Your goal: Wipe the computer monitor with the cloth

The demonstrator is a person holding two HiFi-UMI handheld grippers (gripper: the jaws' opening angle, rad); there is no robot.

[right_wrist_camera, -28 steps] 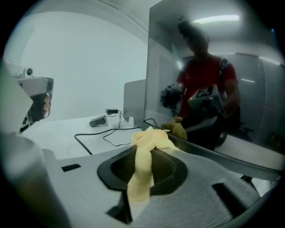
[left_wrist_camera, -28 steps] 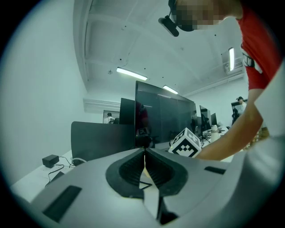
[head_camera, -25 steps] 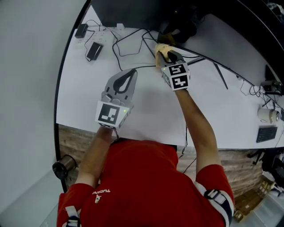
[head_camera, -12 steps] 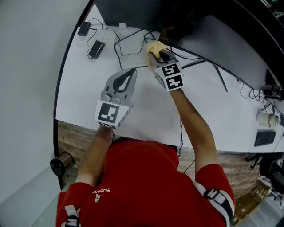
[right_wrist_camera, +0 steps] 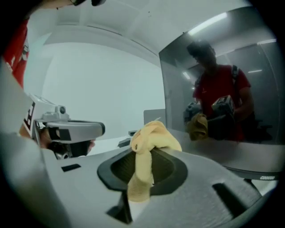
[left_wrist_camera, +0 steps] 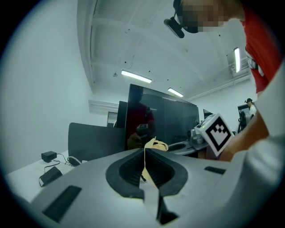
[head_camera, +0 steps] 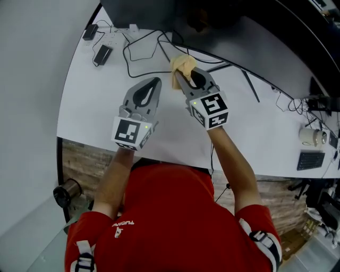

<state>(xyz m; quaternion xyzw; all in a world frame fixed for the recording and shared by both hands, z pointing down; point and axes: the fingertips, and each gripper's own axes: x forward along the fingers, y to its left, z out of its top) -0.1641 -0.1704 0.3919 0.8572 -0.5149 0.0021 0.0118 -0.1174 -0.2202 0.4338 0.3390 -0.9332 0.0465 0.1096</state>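
pinching yellow cloth (head_camera: pixel 181 65) in right gripper (head_camera: pixel 179 75) jaws, near monitor (head_camera: pixel 149 10), above worktop (head_camera: pixel 90 106). holding left gripper (head_camera: pixel 154 83) alongside, jaws pressed together, empty. likely lining up a wipe; next calls for pressing cloth flat on screen.

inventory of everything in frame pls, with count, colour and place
monitor: 1, dark screen, back of table
table: 1, white, under both grippers
cloth: 1, yellow, clamped in the right gripper in front of the monitor
cables: several, black, strewn along the table's back
power adapters: 2, black, back left corner
mug: 1, white, far right of table
keyboard: 1, dark, right edge, partly seen
round can: 1, dark, floor at lower left
shirt: 1, red, on the person
left gripper: 1, grey, jaws shut, empty, over the table
right gripper: 1, grey, shut on the cloth
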